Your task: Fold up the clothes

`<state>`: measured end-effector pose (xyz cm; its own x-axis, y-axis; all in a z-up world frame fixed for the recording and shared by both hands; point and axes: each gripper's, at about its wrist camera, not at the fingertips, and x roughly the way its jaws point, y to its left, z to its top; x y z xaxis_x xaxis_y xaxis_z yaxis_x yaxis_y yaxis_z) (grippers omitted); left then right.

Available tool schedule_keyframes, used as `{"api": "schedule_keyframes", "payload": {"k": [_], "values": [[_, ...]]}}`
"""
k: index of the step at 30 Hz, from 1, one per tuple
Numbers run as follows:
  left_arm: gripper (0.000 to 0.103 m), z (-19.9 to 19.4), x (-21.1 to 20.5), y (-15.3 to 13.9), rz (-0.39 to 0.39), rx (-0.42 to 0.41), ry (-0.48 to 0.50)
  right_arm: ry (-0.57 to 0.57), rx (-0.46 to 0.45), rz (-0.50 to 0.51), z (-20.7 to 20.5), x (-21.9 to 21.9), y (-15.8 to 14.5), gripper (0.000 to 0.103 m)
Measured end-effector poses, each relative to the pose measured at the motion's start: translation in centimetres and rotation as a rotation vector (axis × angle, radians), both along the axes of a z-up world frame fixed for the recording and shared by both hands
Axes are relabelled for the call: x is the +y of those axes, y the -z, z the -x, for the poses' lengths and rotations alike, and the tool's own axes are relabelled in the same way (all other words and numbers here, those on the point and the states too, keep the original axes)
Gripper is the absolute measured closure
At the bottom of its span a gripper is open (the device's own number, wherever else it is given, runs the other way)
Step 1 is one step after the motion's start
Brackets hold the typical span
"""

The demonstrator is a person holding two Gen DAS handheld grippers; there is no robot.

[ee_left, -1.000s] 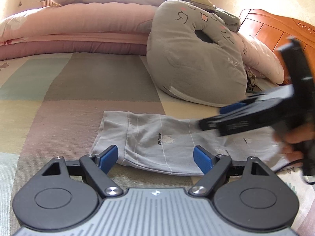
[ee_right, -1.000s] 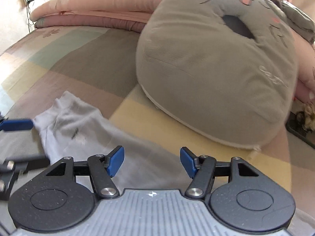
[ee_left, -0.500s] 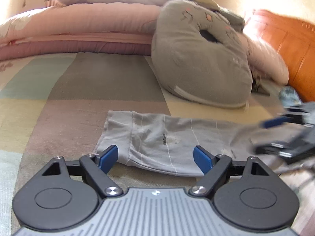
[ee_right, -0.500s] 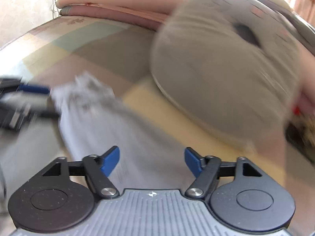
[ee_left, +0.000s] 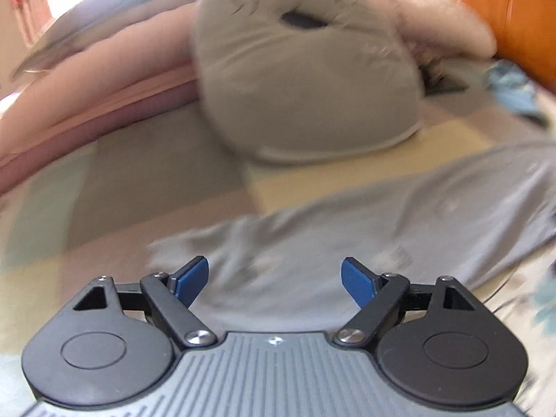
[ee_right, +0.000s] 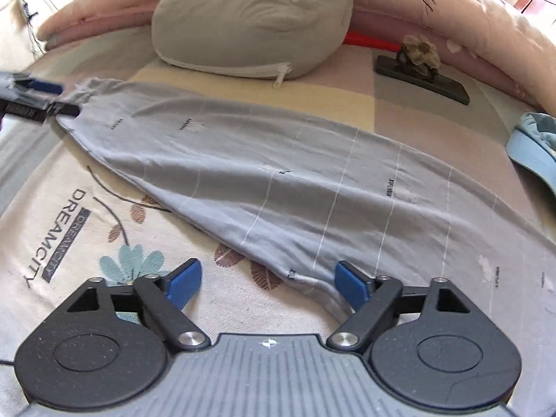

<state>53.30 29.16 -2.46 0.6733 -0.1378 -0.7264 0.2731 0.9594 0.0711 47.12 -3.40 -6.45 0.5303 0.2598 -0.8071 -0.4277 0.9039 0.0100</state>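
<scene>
A long light-grey garment (ee_right: 278, 160) with thin white lines lies stretched across the bed. Its near hem corner runs between the fingers of my right gripper (ee_right: 267, 283), close to the right pad; that gripper is open and low over the sheet. My left gripper (ee_right: 66, 99) shows at the garment's far left end. In the blurred left wrist view the left gripper (ee_left: 274, 279) is open, with the grey garment (ee_left: 347, 229) lying just ahead of and under its blue pads. Whether any finger touches the cloth cannot be told.
A big grey pillow (ee_right: 250, 17) and rolled pink quilts (ee_right: 469, 17) line the far side. A dark flat case with a flower clip (ee_right: 420, 80) and a light blue cap (ee_right: 535, 153) lie to the right. An orange headboard (ee_left: 504, 10) stands beyond. The printed sheet (ee_right: 87, 229) lies in front.
The right gripper has swung away from the left one to the garment's other end. The left gripper has moved in closer over the cloth and tilted. The garment now lies stretched long.
</scene>
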Motion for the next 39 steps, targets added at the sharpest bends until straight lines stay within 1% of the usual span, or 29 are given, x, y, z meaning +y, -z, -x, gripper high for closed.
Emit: {"api": "schedule_keyframes", "payload": {"k": [2, 6, 7, 9, 10, 11, 13, 15, 17, 19, 22, 24, 26, 28, 29, 30, 33, 34, 35, 39], "values": [[0.019, -1.4, -0.5, 0.5, 0.104, 0.053, 0.058, -0.026, -0.022, 0.016, 0.4, 0.2, 0.2, 0.009], [0.019, -3.7, -0.2, 2.7, 0.059, 0.078, -0.042, -0.028, -0.016, -0.014, 0.2, -0.2, 0.3, 0.006], [0.017, -3.9, 0.5, 3.1, 0.044, 0.069, -0.086, -0.034, -0.015, -0.017, 0.3, -0.4, 0.2, 0.006], [0.016, -4.0, 2.6, 3.4, 0.117, 0.07, -0.13, -0.047, -0.014, -0.021, 0.5, -0.8, 0.2, 0.006], [0.016, -4.0, 3.1, 3.3, 0.087, 0.068, -0.167, -0.046, -0.012, -0.022, 0.6, -1.1, 0.1, 0.006], [0.016, -3.9, 3.2, 3.1, 0.029, 0.064, -0.195, -0.035, -0.007, -0.021, 0.7, -1.4, -0.1, 0.006], [0.017, -3.6, 2.7, 2.5, -0.023, 0.065, -0.197, -0.013, 0.003, -0.027, 0.9, -2.2, -0.5, 0.006], [0.018, -3.3, 1.7, 1.8, -0.084, 0.069, -0.208, 0.01, 0.01, -0.056, 1.1, -3.2, -1.2, 0.006], [0.018, -2.2, -0.7, 1.0, -0.135, 0.022, -0.154, 0.023, 0.0, -0.083, 1.0, -4.0, -2.0, 0.006], [0.017, -1.4, -3.2, 0.9, -0.093, 0.03, -0.049, 0.011, -0.017, -0.111, 0.8, -4.0, -2.6, 0.006], [0.017, -1.1, -4.9, 1.9, -0.052, 0.057, -0.023, -0.055, -0.03, -0.154, 0.1, -2.8, -2.7, 0.006], [0.017, -0.8, -6.1, 2.6, -0.024, 0.074, -0.005, -0.093, -0.055, -0.16, -0.6, -1.8, -2.1, 0.006], [0.015, -0.5, -7.2, 3.3, 0.003, 0.091, 0.011, -0.118, -0.035, -0.143, -1.4, -1.0, -1.1, 0.006], [0.014, 0.1, -7.0, 3.4, 0.003, 0.079, -0.019, -0.125, 0.014, -0.134, -1.7, -1.1, 0.1, 0.005], [0.011, 0.3, -6.8, 3.5, 0.001, 0.076, -0.039, -0.133, 0.034, -0.133, -1.4, -1.4, 0.4, 0.004], [0.009, 0.3, -6.7, 3.4, 0.0, 0.076, -0.052, -0.15, 0.042, -0.132, -0.8, -1.7, 0.4, 0.0], [0.009, 0.4, -6.7, 3.2, -0.005, 0.077, -0.091, -0.217, 0.063, -0.112, 0.8, -2.3, -0.1, 0.0], [0.01, 0.1, -7.4, 3.0, -0.01, 0.08, -0.11, -0.218, 0.065, -0.109, 1.0, -2.8, -0.3, 0.0], [0.01, -0.1, -8.2, 2.7, -0.013, 0.082, -0.125, -0.191, 0.061, -0.113, 0.9, -3.7, -0.6, 0.001], [0.01, 0.8, -12.2, 0.8, 0.078, 0.044, -0.021, -0.082, 0.046, -0.128, 0.4, -7.3, -1.5, 0.0]]}}
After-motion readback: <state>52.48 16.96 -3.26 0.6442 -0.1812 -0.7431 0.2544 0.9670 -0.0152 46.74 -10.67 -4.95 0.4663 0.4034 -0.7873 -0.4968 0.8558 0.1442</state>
